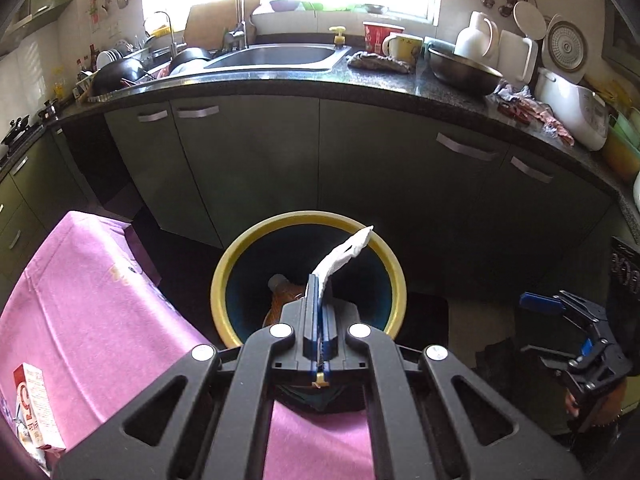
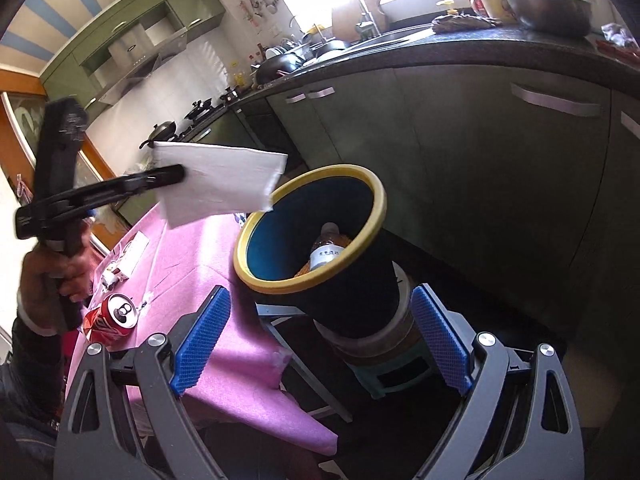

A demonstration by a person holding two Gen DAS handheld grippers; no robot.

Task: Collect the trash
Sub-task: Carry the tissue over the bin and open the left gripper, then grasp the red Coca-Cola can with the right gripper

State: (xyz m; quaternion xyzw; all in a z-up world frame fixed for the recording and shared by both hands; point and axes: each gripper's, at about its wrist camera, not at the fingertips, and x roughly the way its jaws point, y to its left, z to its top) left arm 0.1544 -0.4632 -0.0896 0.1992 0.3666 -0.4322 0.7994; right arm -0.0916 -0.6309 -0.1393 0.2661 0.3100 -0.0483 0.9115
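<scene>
White paper napkin (image 2: pixel 219 184) was clamped in the left gripper's (image 1: pixel 317 284) jaws above the yellow-rimmed bin (image 2: pixel 372 200) beside the pink-covered table's (image 2: pixel 240 380) edge. Right gripper (image 2: pixel 320 344) stood apart, empty. Bottle (image 2: pixel 328 254) inside bin partly hidden; red can (image 2: pixel 112 320) near table's left edge.

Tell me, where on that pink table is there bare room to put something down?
The pink table is bare along its near edge, between the red can and the yellow-rimmed bin. The far corner is crowded by the small carton. The counter is cluttered.
</scene>
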